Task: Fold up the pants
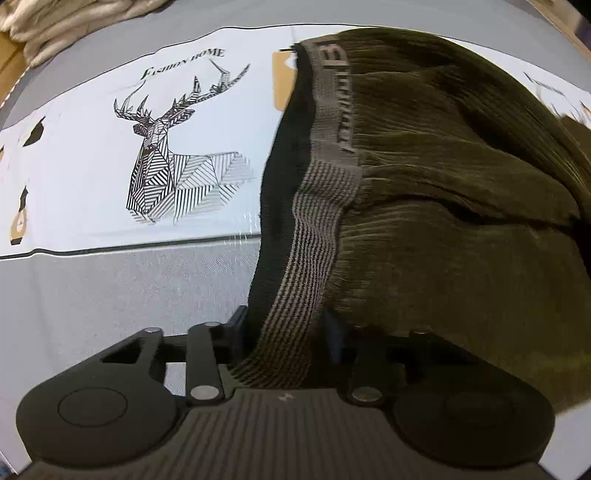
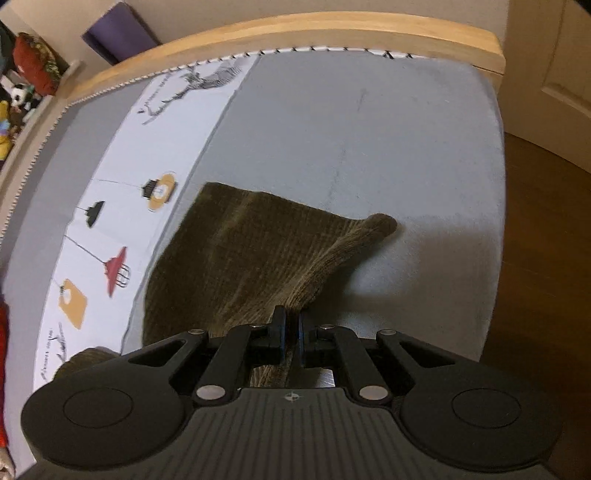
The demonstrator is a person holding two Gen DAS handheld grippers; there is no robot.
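The pants (image 1: 461, 206), dark olive ribbed cloth, lie on a bed (image 2: 369, 129) covered in grey with a white printed band (image 1: 92, 155) showing a line-drawn deer (image 1: 166, 158) and lamps. In the left wrist view the left tool (image 1: 286, 332) has the grey striped waistband (image 1: 317, 221) running down between its jaws, which stand partly apart; whether the pads press on the band cannot be told. The cloth bunches up to the right of the band, and the waistband's dark inner side faces the deer print. In the right wrist view the right tool (image 2: 290, 332) is pressed together, pinching a fold of the pants (image 2: 251, 258); from it the cloth spreads out in a flat sheet over the grey cover, one corner curling up at the far right. A wooden bed rail (image 2: 295, 33) runs along the far edge.
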